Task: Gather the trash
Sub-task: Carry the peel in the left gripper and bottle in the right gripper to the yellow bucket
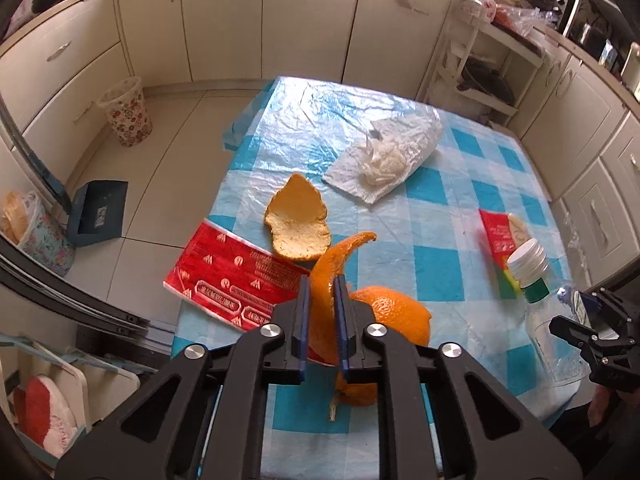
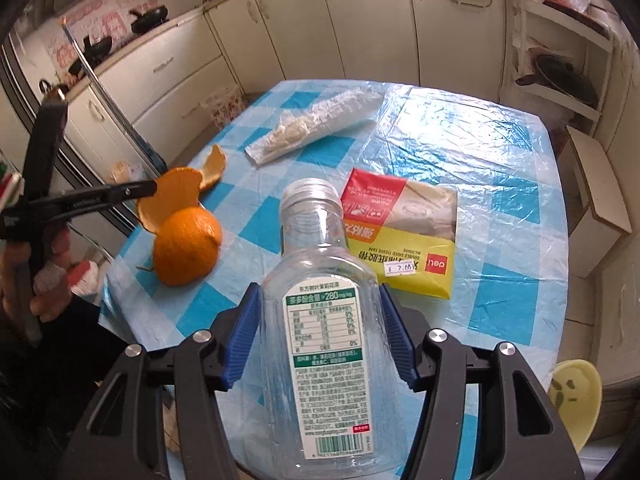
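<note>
Near the table's left edge, a red printed wrapper overhangs the blue-checked plastic cover, with a loose piece of orange peel lying pith-up just beside it. The left gripper is pinched tight on a curling strip of the orange peel shell, whose rounded part sits by the near edge. Farther back, mid-table, lies a white plastic bag with crumpled contents. Toward the right, a red and yellow tape packet lies flat. The right gripper clamps its blue pads against both sides of a clear plastic bottle, white-capped, at the near right edge.
</note>
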`<state>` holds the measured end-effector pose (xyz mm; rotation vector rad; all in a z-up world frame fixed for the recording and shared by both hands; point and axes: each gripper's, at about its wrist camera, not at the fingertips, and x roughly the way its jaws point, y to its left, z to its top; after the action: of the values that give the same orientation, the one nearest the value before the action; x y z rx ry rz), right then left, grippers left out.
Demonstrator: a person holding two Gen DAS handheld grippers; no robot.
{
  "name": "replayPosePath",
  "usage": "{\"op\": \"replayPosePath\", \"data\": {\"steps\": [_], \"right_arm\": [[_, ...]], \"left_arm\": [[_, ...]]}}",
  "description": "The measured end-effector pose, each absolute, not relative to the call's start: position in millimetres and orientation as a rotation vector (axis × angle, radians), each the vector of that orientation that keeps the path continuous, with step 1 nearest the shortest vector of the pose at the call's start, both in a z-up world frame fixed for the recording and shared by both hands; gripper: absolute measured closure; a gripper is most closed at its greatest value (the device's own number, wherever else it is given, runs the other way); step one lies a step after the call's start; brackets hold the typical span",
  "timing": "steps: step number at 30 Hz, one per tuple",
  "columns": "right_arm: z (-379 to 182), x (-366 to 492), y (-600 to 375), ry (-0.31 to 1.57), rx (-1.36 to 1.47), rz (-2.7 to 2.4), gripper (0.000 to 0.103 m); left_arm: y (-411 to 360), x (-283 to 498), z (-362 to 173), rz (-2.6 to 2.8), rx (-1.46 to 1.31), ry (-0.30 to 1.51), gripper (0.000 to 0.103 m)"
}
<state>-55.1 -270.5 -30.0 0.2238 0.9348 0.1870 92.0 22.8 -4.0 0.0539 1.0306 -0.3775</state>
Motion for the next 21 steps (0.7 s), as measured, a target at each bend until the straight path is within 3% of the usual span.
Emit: {"op": "replayPosePath", "data": {"steps": [7, 21], "right_arm": [[-14.0, -66.8, -305.8, 0.837, 0.414, 0.206, 0.046], [1.7, -108.6, -382.4, 0.690, 0.520, -0.049, 0.046]], "left_arm": [[28.2, 87.9, 18.4, -0.401, -0.033, 0.940, 0.098], [18.6, 75.4, 48.7, -0.539, -0.200, 0.851, 0.098]]}}
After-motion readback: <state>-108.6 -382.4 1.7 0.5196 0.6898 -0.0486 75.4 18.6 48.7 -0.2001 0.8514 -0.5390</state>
